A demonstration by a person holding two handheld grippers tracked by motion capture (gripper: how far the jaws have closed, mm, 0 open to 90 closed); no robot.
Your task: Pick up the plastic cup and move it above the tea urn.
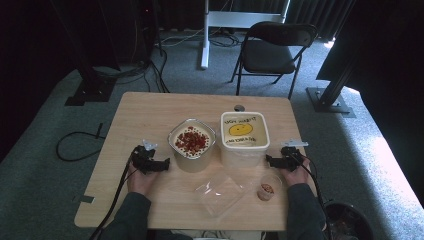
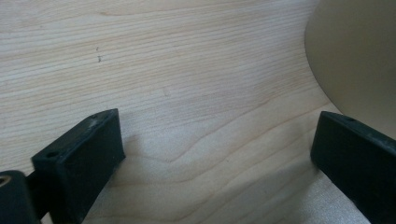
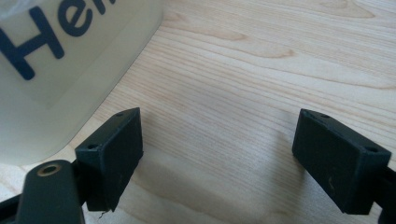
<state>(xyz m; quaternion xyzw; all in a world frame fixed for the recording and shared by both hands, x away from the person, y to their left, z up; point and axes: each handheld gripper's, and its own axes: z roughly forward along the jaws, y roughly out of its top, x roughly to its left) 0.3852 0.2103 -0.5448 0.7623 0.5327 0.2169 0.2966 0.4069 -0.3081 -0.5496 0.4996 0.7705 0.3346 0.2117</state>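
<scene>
2 claws, left claw [image 1: 164,164] and right claw [image 1: 270,161], rest wide open, gripping nothing, flanking the tubs on the table [image 1: 150,107]

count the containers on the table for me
3: an open tub with red-flecked topping at centre, a lidded tub with a smiley face to its right, and a small cup near the front right.
</scene>
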